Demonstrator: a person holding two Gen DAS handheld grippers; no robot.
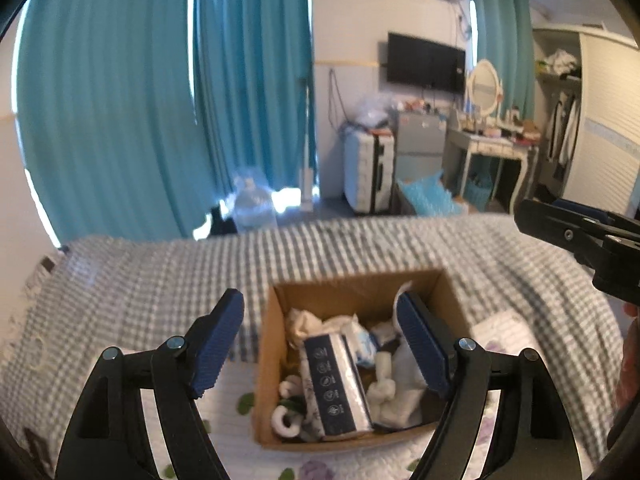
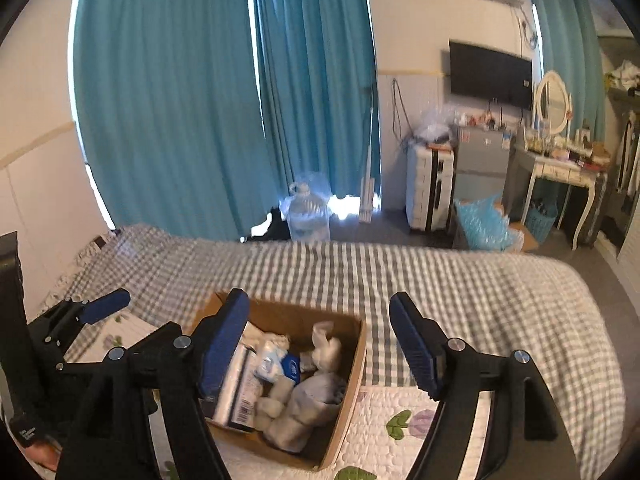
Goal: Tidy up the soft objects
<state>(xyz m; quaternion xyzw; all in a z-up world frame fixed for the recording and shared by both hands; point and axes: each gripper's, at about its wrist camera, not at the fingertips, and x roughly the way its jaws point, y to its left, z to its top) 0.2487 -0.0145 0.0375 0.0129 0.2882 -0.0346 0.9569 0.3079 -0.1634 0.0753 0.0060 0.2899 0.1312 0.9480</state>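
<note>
An open cardboard box (image 1: pixel 269 360) sits on the bed; it also shows in the right wrist view (image 2: pixel 352 384). It holds a blue and white tissue pack (image 1: pixel 336 388), white rolled socks (image 1: pixel 380 388), a grey cloth bundle (image 2: pixel 316 404) and other soft white items. My left gripper (image 1: pixel 320 344) is open and empty, hovering over the box. My right gripper (image 2: pixel 320 340) is open and empty above the box's right side. The right gripper shows at the right edge of the left wrist view (image 1: pixel 580 236); the left gripper shows at left in the right wrist view (image 2: pixel 84 316).
The bed has a grey checked blanket (image 2: pixel 440 280) and a white floral quilt (image 2: pixel 400 420) under the box. Beyond it are teal curtains (image 2: pixel 180 100), a water bottle (image 2: pixel 308 212), a suitcase (image 2: pixel 428 188), a dressing table (image 2: pixel 560 168) and a wall television (image 2: pixel 490 74).
</note>
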